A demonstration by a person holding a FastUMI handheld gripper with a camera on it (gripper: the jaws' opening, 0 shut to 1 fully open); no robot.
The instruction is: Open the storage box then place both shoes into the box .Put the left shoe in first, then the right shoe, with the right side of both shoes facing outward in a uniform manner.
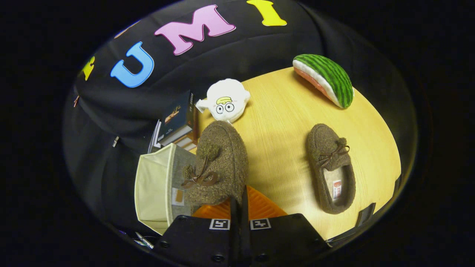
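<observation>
My gripper [239, 202] is shut on the heel edge of a brown fuzzy slipper [219, 163] with a brown bow and pom-poms; it hangs toe-forward just ahead of the fingers. Under and to the left of this slipper stands the open storage box [154, 187], cream inside with a grey fabric wall. The second brown slipper [330, 167] lies on the round wooden table [278, 122] to the right of the fingers, its opening facing up and its toe pointing away.
A white plush toy with a cartoon face [225, 100] lies beyond the held slipper. At the table's far right edge sits a watermelon-slice plush [324, 79]. Stacked books [178, 122] stand beyond the box.
</observation>
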